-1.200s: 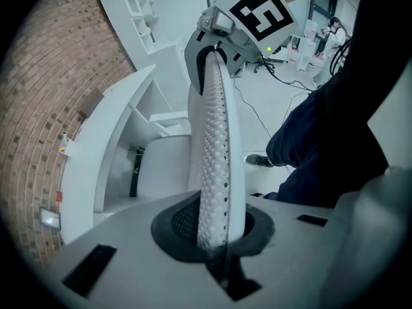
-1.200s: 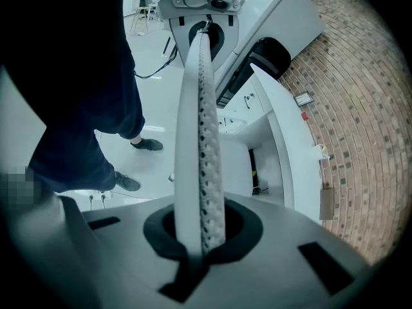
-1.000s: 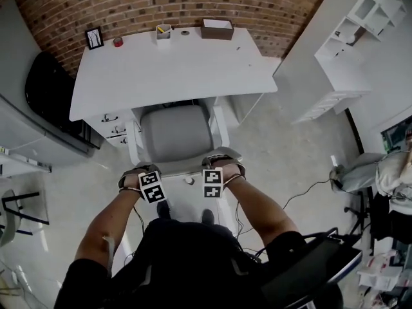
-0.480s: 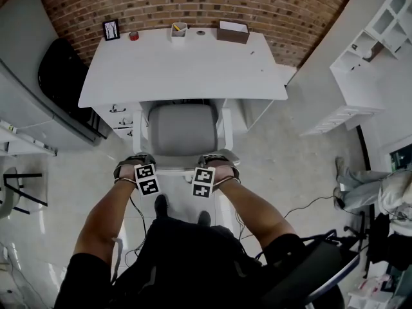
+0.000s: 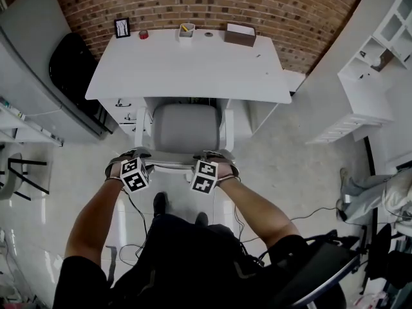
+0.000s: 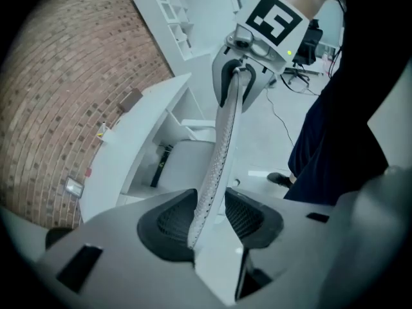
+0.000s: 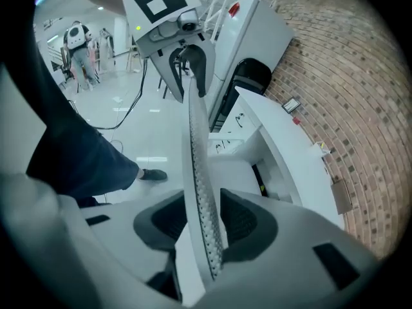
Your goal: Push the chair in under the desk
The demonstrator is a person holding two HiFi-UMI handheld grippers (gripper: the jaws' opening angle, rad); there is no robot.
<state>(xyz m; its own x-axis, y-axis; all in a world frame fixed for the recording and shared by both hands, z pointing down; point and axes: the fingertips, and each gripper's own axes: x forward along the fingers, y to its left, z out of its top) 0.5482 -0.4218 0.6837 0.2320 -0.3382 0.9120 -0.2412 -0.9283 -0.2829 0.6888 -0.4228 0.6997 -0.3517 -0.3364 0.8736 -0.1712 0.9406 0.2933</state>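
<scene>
A grey-seated chair (image 5: 187, 127) stands tucked between the legs of the white desk (image 5: 193, 66), with its seat partly under the top. My left gripper (image 5: 132, 156) and right gripper (image 5: 212, 157) sit at the two ends of the chair back's top edge (image 5: 172, 164). In the left gripper view the perforated back edge (image 6: 215, 166) runs between the dark pads (image 6: 252, 216) of the left gripper (image 6: 209, 223), with a gap showing. The right gripper (image 7: 206, 227) straddles the same edge (image 7: 199, 166) loosely. Both pairs of jaws have just been opening, and both are open.
On the desk's far side stand a picture frame (image 5: 121, 27), a red roll (image 5: 143, 35), a pen cup (image 5: 187, 31) and a brown box (image 5: 239, 34), against a brick wall. Drawers (image 5: 125, 111) sit under the desk's left side. White shelving (image 5: 373, 76) stands at the right. Cables (image 5: 129, 237) lie on the floor.
Both hands have lifted a little at the top of the chair back. The chair keeps its place under the desk, and the head camera has drawn back slightly.
</scene>
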